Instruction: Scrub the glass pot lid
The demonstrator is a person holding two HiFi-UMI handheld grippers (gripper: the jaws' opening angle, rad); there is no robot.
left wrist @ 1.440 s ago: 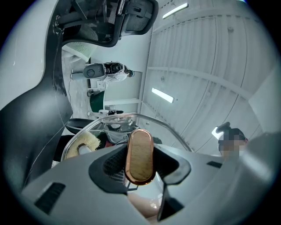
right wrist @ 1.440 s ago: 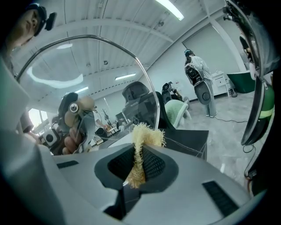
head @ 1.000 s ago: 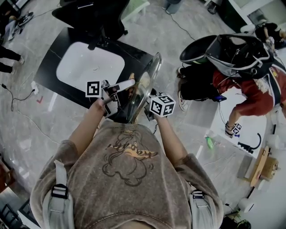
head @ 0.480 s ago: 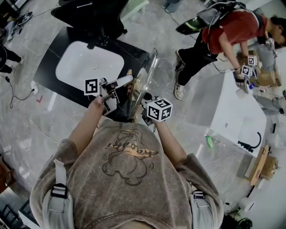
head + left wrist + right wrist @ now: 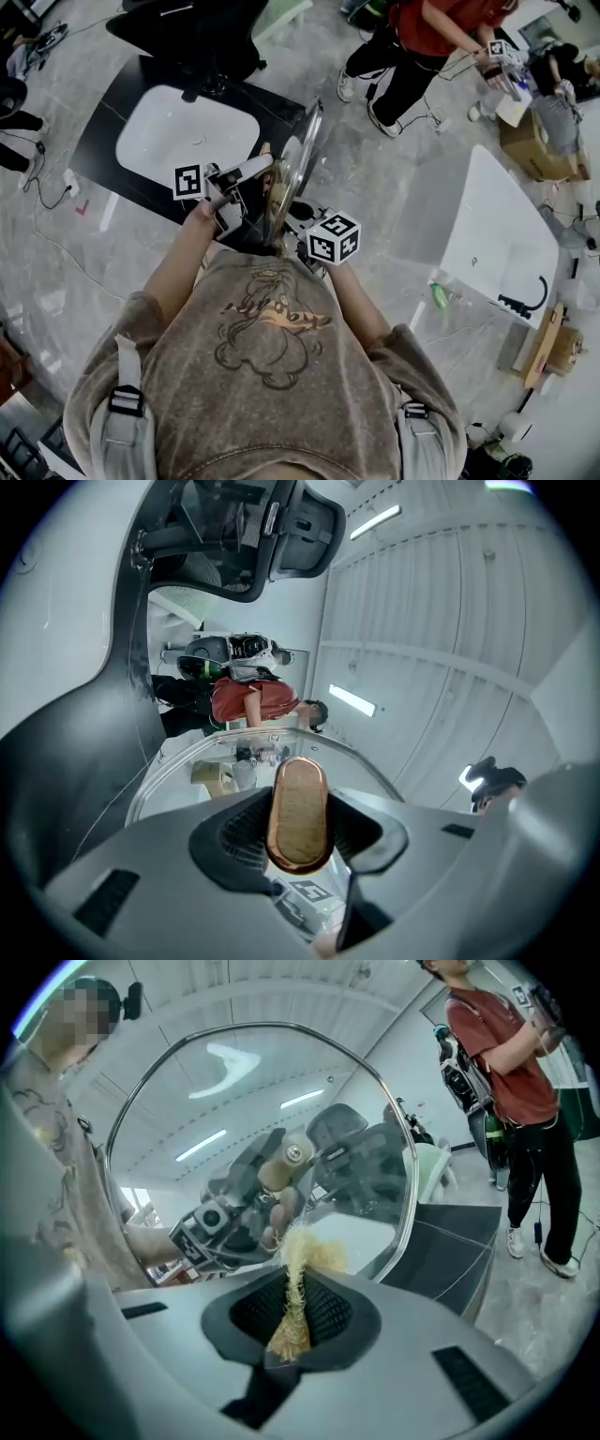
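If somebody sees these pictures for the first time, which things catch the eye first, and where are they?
The round clear glass pot lid with a metal rim stands on edge before the person's chest, above a white sink in a black counter. The left tool grips its brown oval knob; the right tool holds a yellow fibrous scrubber tuft at the glass.

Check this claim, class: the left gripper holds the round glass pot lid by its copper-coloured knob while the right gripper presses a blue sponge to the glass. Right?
Only the sponge is wrong. The right gripper view shows the right gripper pressing a pale yellow fibrous scrubber to the round glass pot lid; the left gripper does hold its copper-coloured knob.
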